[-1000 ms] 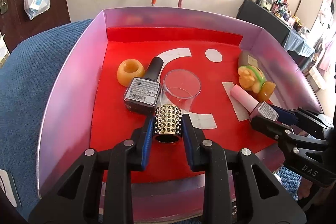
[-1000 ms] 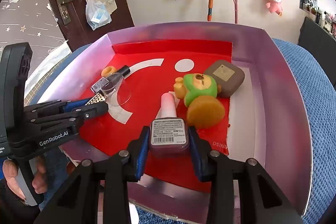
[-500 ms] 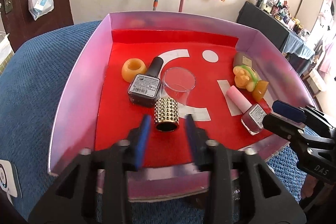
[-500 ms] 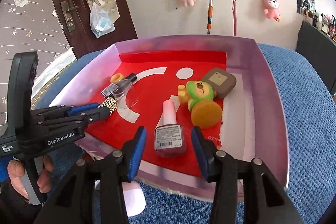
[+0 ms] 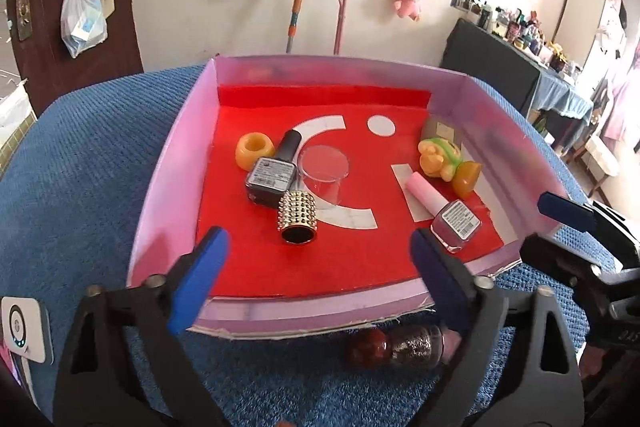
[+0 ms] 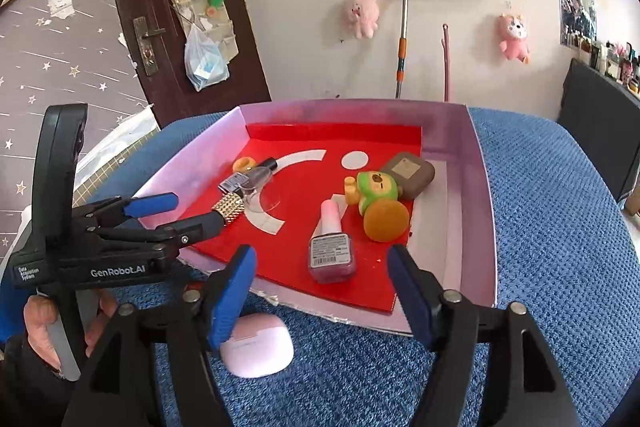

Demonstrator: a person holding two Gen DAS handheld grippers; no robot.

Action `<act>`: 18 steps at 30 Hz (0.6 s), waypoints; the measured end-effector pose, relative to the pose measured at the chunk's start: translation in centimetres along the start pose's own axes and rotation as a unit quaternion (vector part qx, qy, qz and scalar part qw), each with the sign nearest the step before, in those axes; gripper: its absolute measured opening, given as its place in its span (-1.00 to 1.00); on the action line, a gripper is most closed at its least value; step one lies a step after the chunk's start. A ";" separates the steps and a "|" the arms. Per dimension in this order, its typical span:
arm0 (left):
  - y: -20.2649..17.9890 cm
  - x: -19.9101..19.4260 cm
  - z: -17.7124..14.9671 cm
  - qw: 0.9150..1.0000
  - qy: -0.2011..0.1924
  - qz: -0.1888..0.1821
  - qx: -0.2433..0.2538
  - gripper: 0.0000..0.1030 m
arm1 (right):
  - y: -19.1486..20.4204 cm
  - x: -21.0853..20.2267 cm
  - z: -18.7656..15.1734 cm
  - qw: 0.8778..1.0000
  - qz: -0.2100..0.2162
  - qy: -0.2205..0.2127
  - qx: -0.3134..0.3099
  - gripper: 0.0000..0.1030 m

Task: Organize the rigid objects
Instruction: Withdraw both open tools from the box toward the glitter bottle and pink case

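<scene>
Box (image 5: 168,163) w/ pink walls and red floor sits on blue textured cloth (image 5: 88,163). L gripper (image 5: 316,259) jaws opening, spread wide, nothing between pads; gold studded cap (image 5: 298,217) lies on its side on the red floor just ahead, touching dark polish bottle (image 5: 272,177) next to clear cup (image 5: 324,173). R gripper (image 6: 322,281) jaws opening too, not touching pink polish bottle (image 6: 331,247), which lies flat near box front edge, beside green-orange toy (image 6: 378,201). Pink case (image 6: 258,349) and dark red bottle (image 5: 400,347) lie outside on the cloth.
</scene>
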State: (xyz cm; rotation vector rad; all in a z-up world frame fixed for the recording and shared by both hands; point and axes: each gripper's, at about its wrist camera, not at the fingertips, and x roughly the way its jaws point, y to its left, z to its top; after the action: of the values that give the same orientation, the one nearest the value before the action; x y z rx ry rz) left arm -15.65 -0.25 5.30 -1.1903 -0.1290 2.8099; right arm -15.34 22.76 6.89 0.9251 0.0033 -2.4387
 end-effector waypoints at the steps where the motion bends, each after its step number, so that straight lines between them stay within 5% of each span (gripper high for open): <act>1: 0.0 -0.3 0.0 1.000 -0.002 0.001 -0.001 0.85 | 0.2 -0.2 0.0 1.000 0.001 -0.003 -0.002 0.56; 11: 0.1 -1.8 -0.6 1.000 -0.017 0.015 0.001 0.98 | 1.0 -2.2 -0.4 0.999 0.012 -0.028 -0.010 0.98; 18: 0.3 -3.2 -1.1 0.999 -0.041 0.027 -0.005 1.00 | 1.4 -3.1 -0.8 0.999 0.016 -0.036 -0.015 1.00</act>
State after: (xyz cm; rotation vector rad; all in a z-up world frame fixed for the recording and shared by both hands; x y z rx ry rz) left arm -12.70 -0.84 6.76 -1.0958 -0.1170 2.9097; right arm -12.16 23.17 8.44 0.8189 -0.0013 -2.4342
